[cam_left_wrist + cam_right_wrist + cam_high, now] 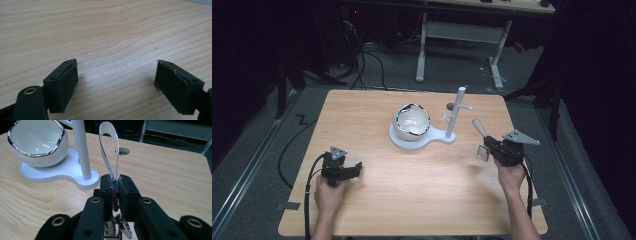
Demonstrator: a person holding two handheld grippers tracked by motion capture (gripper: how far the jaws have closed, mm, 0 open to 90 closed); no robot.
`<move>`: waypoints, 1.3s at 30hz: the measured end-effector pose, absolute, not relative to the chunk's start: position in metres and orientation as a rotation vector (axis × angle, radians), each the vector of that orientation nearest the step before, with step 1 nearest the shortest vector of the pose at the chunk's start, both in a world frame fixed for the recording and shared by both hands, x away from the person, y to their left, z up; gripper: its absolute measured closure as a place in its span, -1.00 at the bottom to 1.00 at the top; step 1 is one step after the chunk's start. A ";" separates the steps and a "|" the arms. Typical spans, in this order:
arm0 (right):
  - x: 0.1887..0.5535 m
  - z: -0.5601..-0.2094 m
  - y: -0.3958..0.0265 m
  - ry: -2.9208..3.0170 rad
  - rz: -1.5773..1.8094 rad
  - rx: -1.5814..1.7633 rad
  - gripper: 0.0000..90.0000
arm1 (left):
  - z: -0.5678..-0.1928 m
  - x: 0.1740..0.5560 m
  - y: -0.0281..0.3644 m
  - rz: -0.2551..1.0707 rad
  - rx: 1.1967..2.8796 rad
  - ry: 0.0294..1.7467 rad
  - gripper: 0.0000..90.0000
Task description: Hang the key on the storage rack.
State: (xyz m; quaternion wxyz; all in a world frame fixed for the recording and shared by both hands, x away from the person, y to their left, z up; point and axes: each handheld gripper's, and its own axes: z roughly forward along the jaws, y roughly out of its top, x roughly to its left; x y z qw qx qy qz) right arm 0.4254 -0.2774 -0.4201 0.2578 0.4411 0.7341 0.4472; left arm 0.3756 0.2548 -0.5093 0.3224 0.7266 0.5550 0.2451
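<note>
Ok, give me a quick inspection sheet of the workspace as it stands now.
Surface: wooden table, a round hole near its far edge.
Job's things: white bowl on a white stand with an upright post; strap-like white loop.
Clutter: nothing seen.
Grippers: left gripper open, low over bare wood; right gripper shut on the loop.
Cables: black cable trails from the left gripper.
Surroundings: dark room, white desk frame behind.

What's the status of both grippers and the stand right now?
Left gripper open, low over bare table. Right gripper shut on white looped utensil, right of stand. Bowl on stand base. Path clear.
</note>
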 end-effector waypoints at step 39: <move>0.412 -0.379 -0.277 1.951 1.308 1.084 0.82 | -0.509 0.376 0.255 0.644 1.907 1.457 -0.57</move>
